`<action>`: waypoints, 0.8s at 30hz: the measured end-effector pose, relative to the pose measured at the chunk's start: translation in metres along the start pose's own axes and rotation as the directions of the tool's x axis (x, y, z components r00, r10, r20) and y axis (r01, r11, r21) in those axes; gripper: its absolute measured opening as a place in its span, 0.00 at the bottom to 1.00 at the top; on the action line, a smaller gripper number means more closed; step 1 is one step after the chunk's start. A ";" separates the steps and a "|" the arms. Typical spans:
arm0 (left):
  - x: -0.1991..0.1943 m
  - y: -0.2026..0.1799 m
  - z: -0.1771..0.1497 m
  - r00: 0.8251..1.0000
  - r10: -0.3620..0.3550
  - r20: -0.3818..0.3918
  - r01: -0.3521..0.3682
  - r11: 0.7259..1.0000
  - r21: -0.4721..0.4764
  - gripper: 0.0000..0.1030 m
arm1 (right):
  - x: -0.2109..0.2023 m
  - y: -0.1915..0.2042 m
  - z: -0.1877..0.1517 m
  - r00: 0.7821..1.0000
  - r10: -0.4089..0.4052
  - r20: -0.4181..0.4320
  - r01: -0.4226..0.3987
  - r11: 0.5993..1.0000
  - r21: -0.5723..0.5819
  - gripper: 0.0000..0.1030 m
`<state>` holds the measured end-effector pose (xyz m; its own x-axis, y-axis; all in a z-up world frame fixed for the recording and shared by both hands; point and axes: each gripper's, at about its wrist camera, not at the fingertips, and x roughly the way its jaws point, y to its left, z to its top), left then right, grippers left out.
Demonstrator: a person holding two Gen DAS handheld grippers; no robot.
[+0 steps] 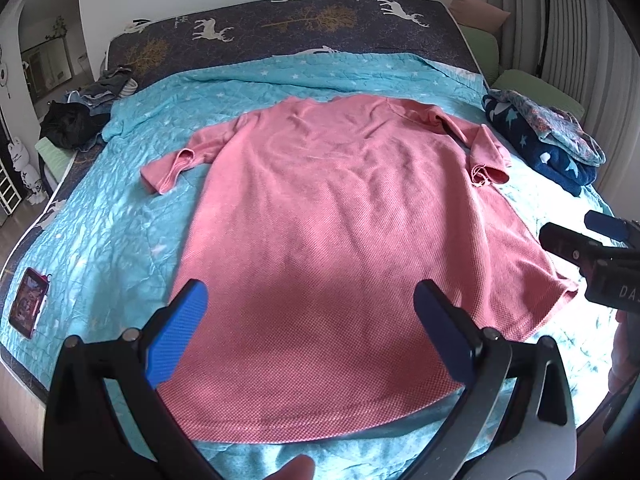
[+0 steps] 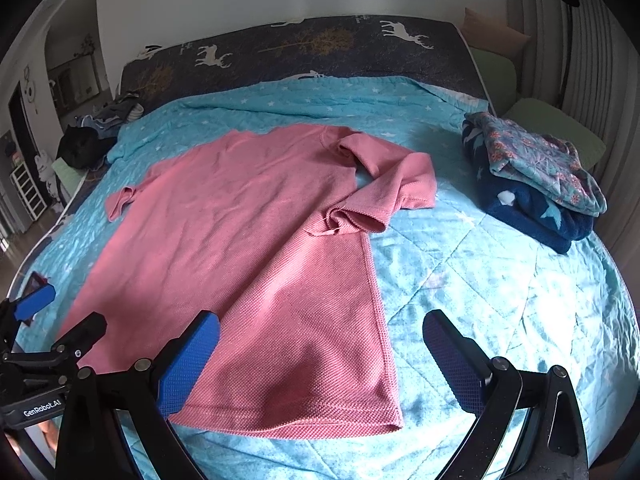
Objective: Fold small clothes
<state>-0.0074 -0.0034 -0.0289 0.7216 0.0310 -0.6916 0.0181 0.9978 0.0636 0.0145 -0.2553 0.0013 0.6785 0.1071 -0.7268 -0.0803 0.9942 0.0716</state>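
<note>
A pink knitted short-sleeved top [image 1: 320, 248] lies spread flat on the turquoise bedcover [image 1: 108, 232], hem toward me. Its left sleeve lies out flat; its right sleeve [image 2: 384, 200] is crumpled and folded back onto itself. My left gripper [image 1: 310, 320] hovers open above the hem's middle, blue pads wide apart, holding nothing. My right gripper [image 2: 320, 356] is open above the top's [image 2: 248, 256] lower right corner, one pad over the fabric, the other over the bedcover [image 2: 500, 288]. The right gripper [image 1: 588, 248] also shows at the left wrist view's right edge.
A pile of folded clothes [image 2: 532, 176], dark blue fleece under floral fabric, sits at the right side of the bed. A phone [image 1: 29, 302] lies near the left edge. Dark clothes [image 1: 80, 116] are heaped at the far left corner. Green cushions [image 2: 556, 128] line the right.
</note>
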 end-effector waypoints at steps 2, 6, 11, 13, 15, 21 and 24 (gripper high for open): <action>0.001 0.000 0.000 1.000 -0.006 -0.009 0.006 1.000 -0.002 0.99 | 0.001 0.000 0.000 1.000 0.002 -0.004 -0.002 1.000 0.004 1.00; 0.001 -0.002 0.000 1.000 0.002 -0.013 -0.002 1.000 0.012 0.99 | 0.001 0.000 -0.001 1.000 0.000 -0.004 0.000 1.000 0.003 1.00; 0.001 -0.005 0.000 1.000 0.010 -0.013 -0.009 0.999 0.034 0.99 | 0.000 0.000 0.000 1.000 -0.005 -0.001 0.005 1.000 -0.002 1.00; 0.001 -0.005 0.000 1.000 0.011 -0.014 -0.010 0.999 0.036 0.99 | 0.000 0.000 0.000 1.000 -0.007 -0.001 0.007 1.000 -0.005 1.00; 0.001 -0.005 0.000 1.000 0.009 -0.013 -0.009 0.999 0.034 0.99 | 0.000 -0.001 0.000 1.000 -0.008 -0.001 0.008 1.000 -0.006 1.00; 0.001 -0.006 0.000 1.000 0.011 -0.011 -0.011 0.999 0.031 0.99 | -0.001 0.000 0.002 1.000 -0.014 0.008 0.014 1.000 0.001 1.00; 0.001 -0.006 0.000 1.000 0.011 -0.012 -0.011 0.999 0.033 0.99 | -0.001 0.001 0.002 1.000 -0.018 0.009 0.018 1.000 -0.003 1.00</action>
<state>-0.0065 -0.0090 -0.0297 0.7132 0.0428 -0.6997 0.0332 0.9949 0.0947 0.0155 -0.2547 0.0036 0.6865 0.0895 -0.7216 -0.0706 0.9959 0.0564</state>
